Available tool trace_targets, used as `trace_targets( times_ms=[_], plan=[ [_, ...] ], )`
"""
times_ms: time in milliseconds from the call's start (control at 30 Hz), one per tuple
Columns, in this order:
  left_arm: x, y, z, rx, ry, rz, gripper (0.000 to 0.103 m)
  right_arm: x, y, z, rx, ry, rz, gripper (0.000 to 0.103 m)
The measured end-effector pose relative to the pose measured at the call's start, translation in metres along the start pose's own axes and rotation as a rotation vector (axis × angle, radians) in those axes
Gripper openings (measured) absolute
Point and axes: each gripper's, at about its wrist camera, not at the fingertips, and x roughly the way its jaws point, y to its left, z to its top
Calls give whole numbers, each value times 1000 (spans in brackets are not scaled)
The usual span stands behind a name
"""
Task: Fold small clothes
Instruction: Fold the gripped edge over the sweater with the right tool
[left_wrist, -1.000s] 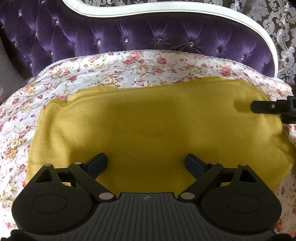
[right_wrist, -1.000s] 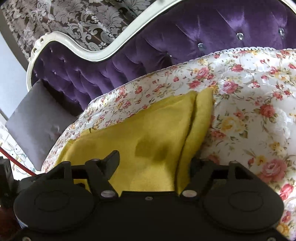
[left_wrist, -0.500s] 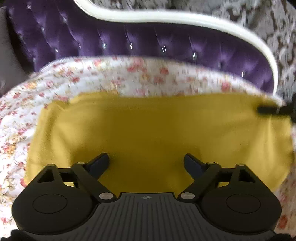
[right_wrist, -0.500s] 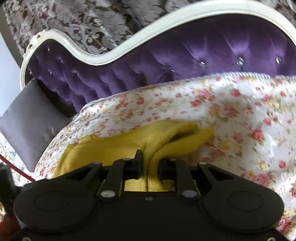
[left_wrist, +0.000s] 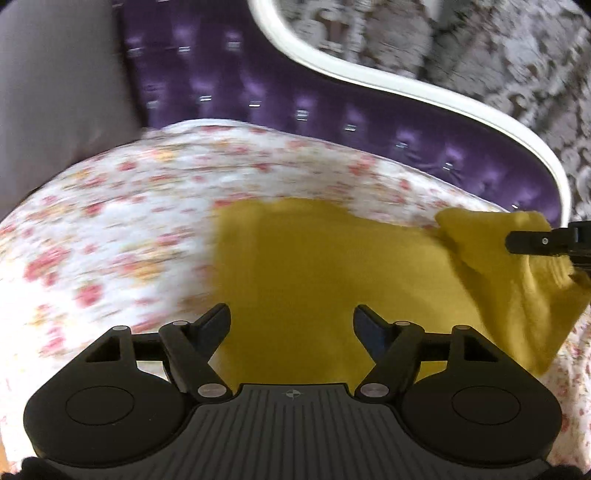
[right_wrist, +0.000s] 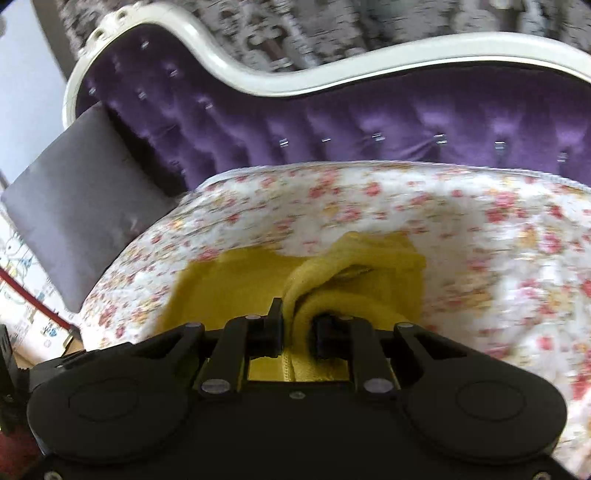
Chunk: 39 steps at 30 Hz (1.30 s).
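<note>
A mustard-yellow knit garment lies on the floral bedspread. My left gripper hovers over its near left part; its jaws are closing, and the pads stand apart above flat cloth without pinching it. My right gripper is shut on a bunched fold of the yellow garment and holds that end lifted off the bed. In the left wrist view the right gripper shows at the far right edge with the raised yellow corner draped around it.
A purple tufted headboard with a white curved frame rises behind the bed. A grey cushion leans at the left end. Patterned grey wallpaper is behind. Bare floral spread lies left of the garment.
My right gripper closed on the garment's right edge and lifted it, bunching the cloth. My left gripper swung toward the garment's left edge and its jaws narrowed.
</note>
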Motion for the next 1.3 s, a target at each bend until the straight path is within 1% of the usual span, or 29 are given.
trace_targets(
  times_ms=[133,200,400,600,733,933,1000,1033,1100,1200,1267,1300],
  plan=[
    [-14,40,-10,-43,-5,38,72,21,32,-7,-6,15,23,25],
    [-24,53,-18,-58,-6,45,72,32,46,-10,1,22,36,25],
    [-36,78,-27,-98,-1,41,72,61,83,-15,2,29,63,24],
    [-42,87,-32,-107,1,27,72,87,108,-19,-16,52,56,24],
    [-39,86,-33,-112,10,19,72,100,116,-24,-46,70,26,25],
    [-36,84,-32,-111,22,0,72,111,131,-25,-127,76,16,34],
    [-36,82,-31,-106,23,1,72,110,137,-23,-152,67,45,40],
    [-36,81,-31,-104,24,2,72,110,139,-22,-155,64,67,40],
    [-36,80,-31,-102,25,3,72,105,144,-21,-154,56,152,40],
    [-37,80,-30,-102,27,3,72,89,150,-18,-153,13,255,40],
    [-37,81,-28,-99,27,3,72,75,148,-16,-143,-30,289,40],
    [-37,81,-27,-98,27,3,72,67,145,-14,-137,-48,292,40]
  ],
)
